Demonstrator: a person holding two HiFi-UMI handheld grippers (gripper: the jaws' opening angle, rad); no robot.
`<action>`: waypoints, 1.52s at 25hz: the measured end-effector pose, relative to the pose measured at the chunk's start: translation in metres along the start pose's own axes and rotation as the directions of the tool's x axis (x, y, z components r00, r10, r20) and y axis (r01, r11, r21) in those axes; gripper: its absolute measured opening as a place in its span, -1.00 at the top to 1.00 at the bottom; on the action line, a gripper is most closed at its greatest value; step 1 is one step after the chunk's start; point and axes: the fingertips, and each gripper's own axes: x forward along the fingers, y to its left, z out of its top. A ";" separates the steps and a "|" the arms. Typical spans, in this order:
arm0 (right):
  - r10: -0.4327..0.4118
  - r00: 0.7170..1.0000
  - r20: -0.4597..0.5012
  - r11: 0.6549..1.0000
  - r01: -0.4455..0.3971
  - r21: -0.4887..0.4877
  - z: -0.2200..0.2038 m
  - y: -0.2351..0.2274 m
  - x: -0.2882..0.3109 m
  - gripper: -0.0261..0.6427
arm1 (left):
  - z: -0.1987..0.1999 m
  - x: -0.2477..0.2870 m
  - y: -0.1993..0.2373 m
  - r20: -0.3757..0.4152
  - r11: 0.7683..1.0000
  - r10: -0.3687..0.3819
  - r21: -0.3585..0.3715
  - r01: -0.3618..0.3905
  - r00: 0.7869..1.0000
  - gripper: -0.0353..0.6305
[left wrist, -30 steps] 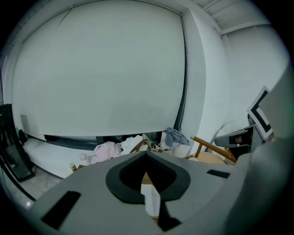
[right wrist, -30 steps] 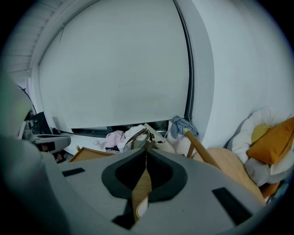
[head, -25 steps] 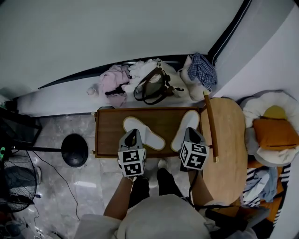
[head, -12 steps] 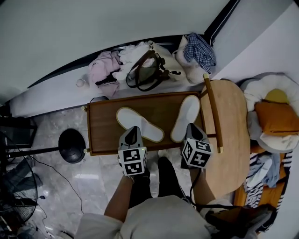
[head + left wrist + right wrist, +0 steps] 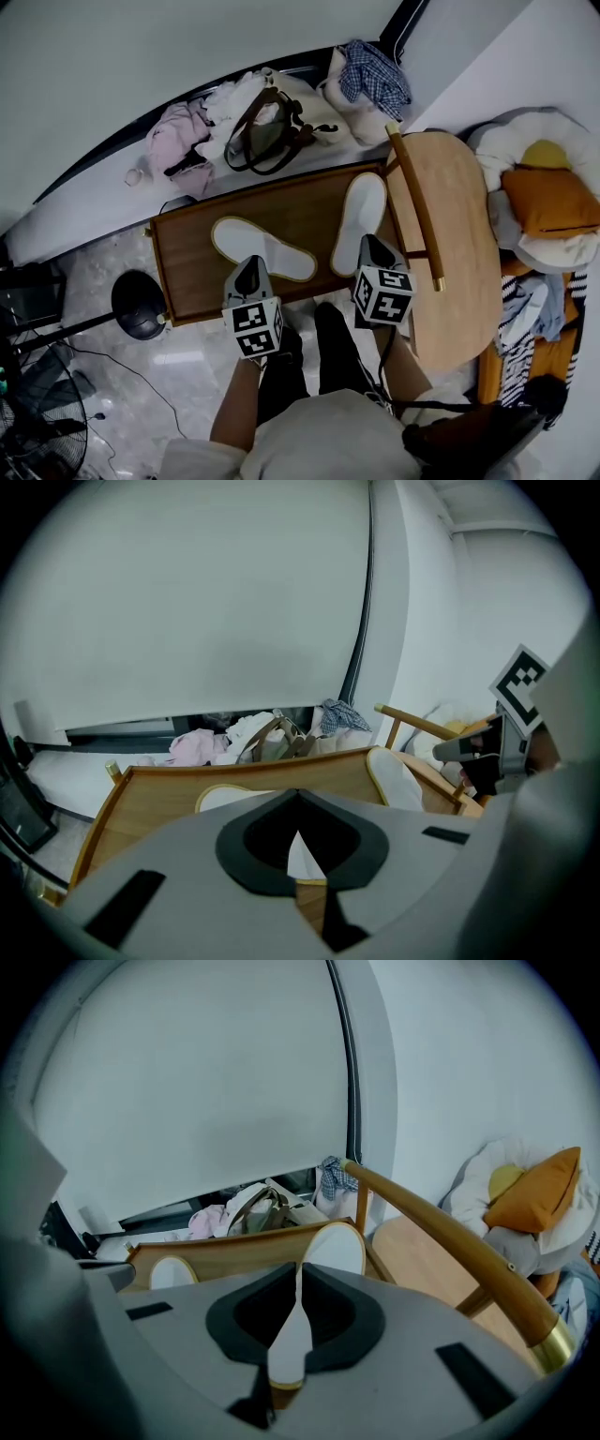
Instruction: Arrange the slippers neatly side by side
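White left slipper (image 5: 262,248) and right slipper (image 5: 359,223) lie splayed apart on the bench (image 5: 186,274).
Left gripper (image 5: 250,269) and right gripper (image 5: 371,247) hover near them, jaws pressed together, empty; a blunt shove could slide a slipper off.

On the low bench (image 5: 187,267) before me, the left slipper (image 5: 261,248) slants across the middle and the right slipper (image 5: 359,220) lies along the right end, well apart. My left gripper (image 5: 249,275) and right gripper (image 5: 371,249) are each above a slipper's near end. Behind the bench a handbag (image 5: 267,131) sits among heaped clothes (image 5: 178,141); a side table (image 5: 464,234) stands at its right end and a stand base (image 5: 138,305) on the floor to its left.
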 end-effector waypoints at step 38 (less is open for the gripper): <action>-0.094 0.987 -0.127 0.995 0.097 0.018 -0.014 -0.020 0.091 0.40 | -0.012 0.011 0.042 -0.049 0.994 0.082 -0.069 -0.085 0.995 0.88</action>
